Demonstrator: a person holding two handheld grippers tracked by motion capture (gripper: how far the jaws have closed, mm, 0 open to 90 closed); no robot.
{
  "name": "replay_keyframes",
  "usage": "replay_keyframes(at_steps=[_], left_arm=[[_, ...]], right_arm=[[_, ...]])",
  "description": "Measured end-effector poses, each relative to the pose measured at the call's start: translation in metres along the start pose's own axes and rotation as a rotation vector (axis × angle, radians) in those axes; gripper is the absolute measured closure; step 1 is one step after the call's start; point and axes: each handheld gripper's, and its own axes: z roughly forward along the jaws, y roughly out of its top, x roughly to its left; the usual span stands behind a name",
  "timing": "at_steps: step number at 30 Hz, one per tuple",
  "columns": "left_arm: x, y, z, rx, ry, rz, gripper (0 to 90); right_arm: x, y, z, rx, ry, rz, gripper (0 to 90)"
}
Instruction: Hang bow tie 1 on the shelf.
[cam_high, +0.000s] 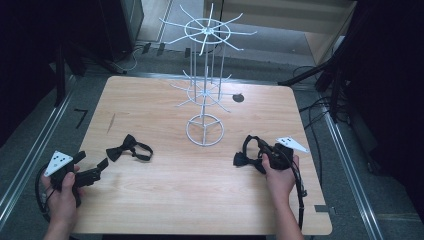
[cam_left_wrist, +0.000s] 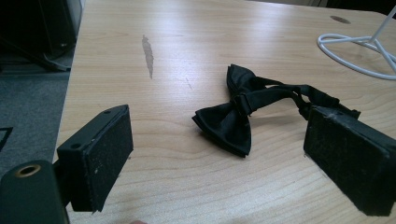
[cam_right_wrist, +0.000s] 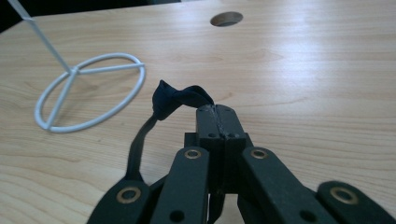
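1. Grip in hand: the right gripper (cam_high: 272, 156), held at the right side of the pale wooden table (cam_high: 200, 200), has its black fingers (cam_right_wrist: 219, 123) pressed together on the fabric of a black satin bow tie with a thin strap (cam_high: 248, 157).
2. Pinch point: in the right gripper view, a crumpled fold of that bow tie (cam_right_wrist: 180, 100) is seen bunched just beyond the fingertips, and its strap (cam_right_wrist: 135, 154) hangs down beside the fingers.
3. Advice on the lift, offered as a judgement: the fold looks thin, so the grip is best kept firm and the tie raised slowly, so that the strap is drawn clear of the table without snagging.
4. Likely target: a white wire display stand with a ring base and radiating hooks (cam_high: 205, 131) stands near the middle of the table, just left of the held tie; the strap loop would probably be hung over a hook.
5. Direction of the held tie: the long axis lies roughly left to right in the high view, the bow toward the stand and the strap looping back and away.
6. Other hand: the left gripper (cam_high: 90, 170) rests at the table's left edge with fingers (cam_left_wrist: 100, 154) spread wide, holding nothing.
7. Second tie: another black bow tie with a strap (cam_left_wrist: 233, 116) lies flat ahead of those fingers, untouched.
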Motion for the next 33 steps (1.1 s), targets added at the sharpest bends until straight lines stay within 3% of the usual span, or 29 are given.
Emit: replay_keyframes(at_steps=[8,14,33], left_arm=[[0.0,0.0,0.0,-0.003,0.001,-0.001,8.8],[0.0,0.0,0.0,-0.001,0.002,0.0,8.8],[0.0,0.0,0.0,0.0,0.001,0.0,8.8]], right_arm=[[0.007,0.005,-0.009,-0.03,0.013,-0.034,90.0],[0.02,0.019,-0.019,-0.08,0.028,-0.061,90.0],[0.052,0.042,-0.032,-0.134,0.086,-0.116,90.0]])
